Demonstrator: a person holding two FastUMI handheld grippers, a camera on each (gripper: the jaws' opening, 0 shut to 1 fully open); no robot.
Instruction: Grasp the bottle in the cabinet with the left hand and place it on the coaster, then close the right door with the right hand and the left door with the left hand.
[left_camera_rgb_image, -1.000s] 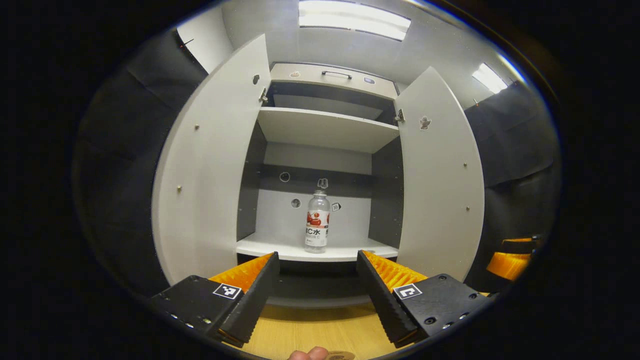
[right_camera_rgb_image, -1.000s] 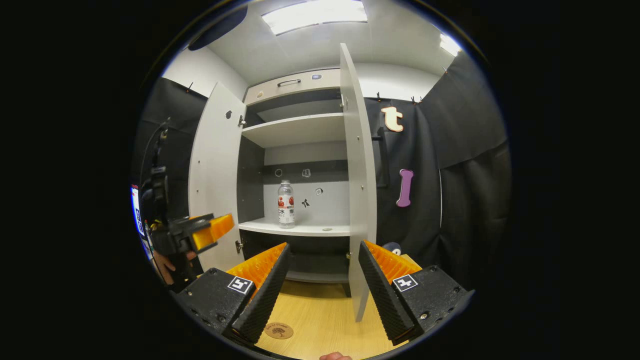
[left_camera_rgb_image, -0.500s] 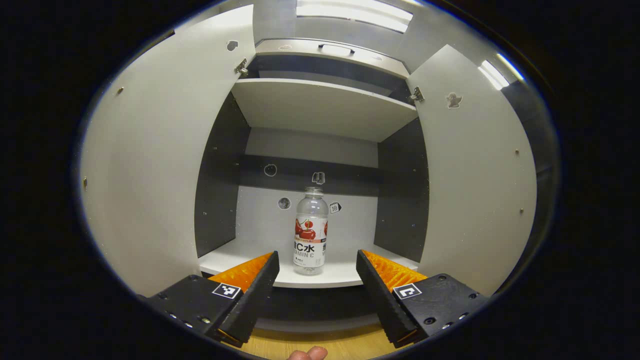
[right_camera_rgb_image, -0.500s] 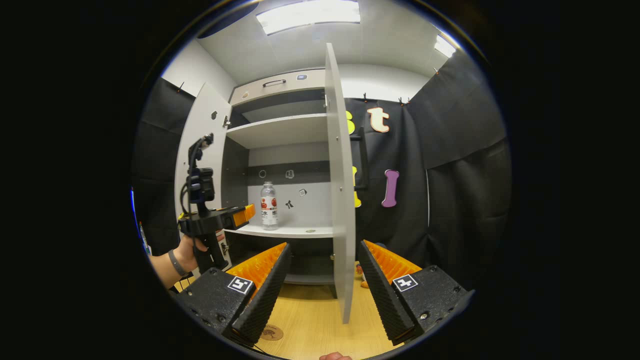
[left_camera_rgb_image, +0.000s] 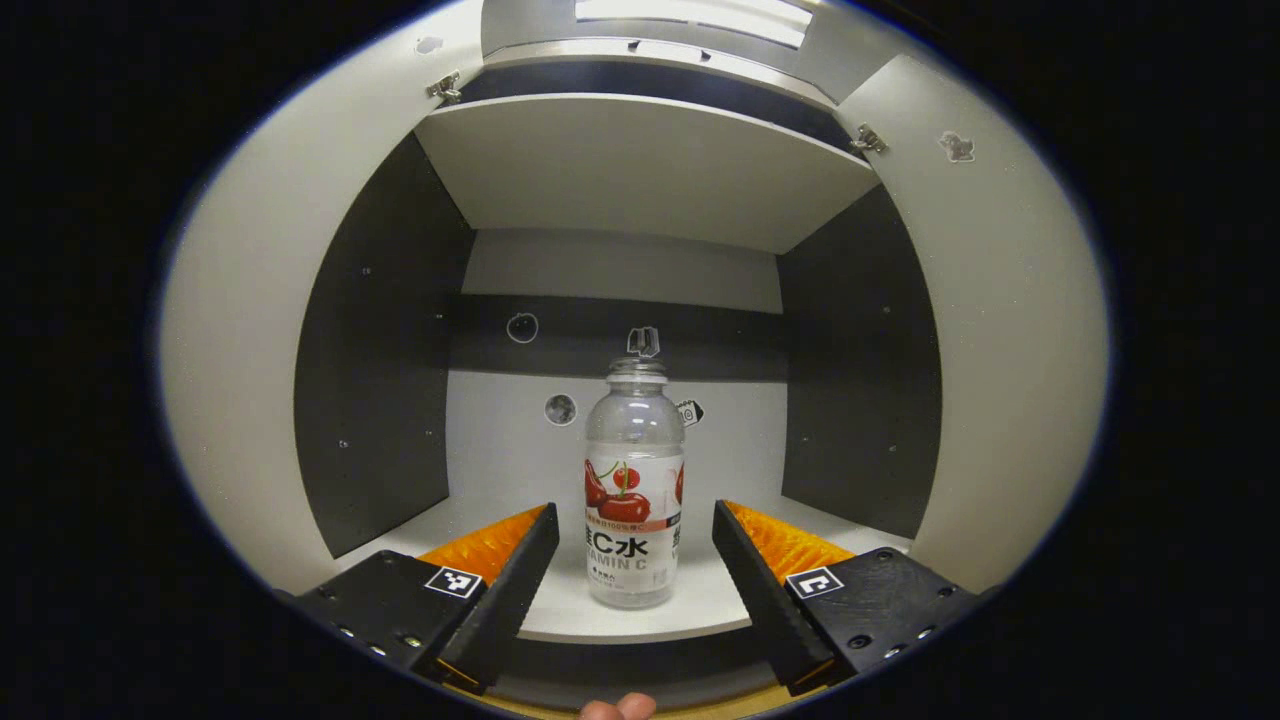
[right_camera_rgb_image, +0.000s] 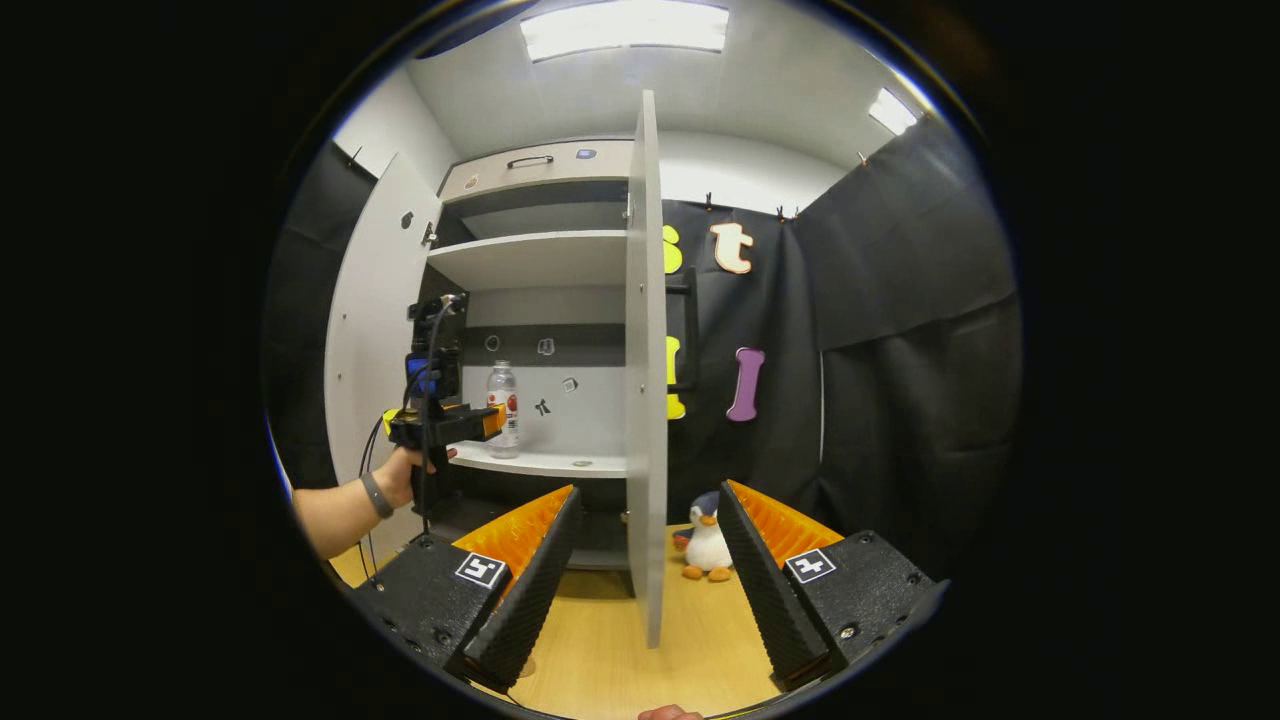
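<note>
A clear bottle (left_camera_rgb_image: 635, 490) with a red-and-white label stands upright on the cabinet's lower shelf (left_camera_rgb_image: 560, 615). My left gripper (left_camera_rgb_image: 630, 545) is open, its fingers on either side of the bottle's lower half without touching it. In the right gripper view the bottle (right_camera_rgb_image: 502, 408) shows on the shelf with the left gripper (right_camera_rgb_image: 470, 424) and a hand (right_camera_rgb_image: 405, 478) just before it. My right gripper (right_camera_rgb_image: 647, 535) is open, with the edge of the open right door (right_camera_rgb_image: 645, 400) between its fingers, farther off. The left door (right_camera_rgb_image: 365, 330) stands open too.
An upper shelf (left_camera_rgb_image: 640, 165) spans the cabinet above the bottle. A toy penguin (right_camera_rgb_image: 705, 545) sits on the wooden table (right_camera_rgb_image: 610, 650) right of the right door. The dark side walls (left_camera_rgb_image: 375, 400) of the cabinet flank the bottle.
My left gripper has pushed forward into the cabinet, so the bottle now stands between its fingers. My right gripper has shifted right, bringing the door's edge and the penguin into sight.
</note>
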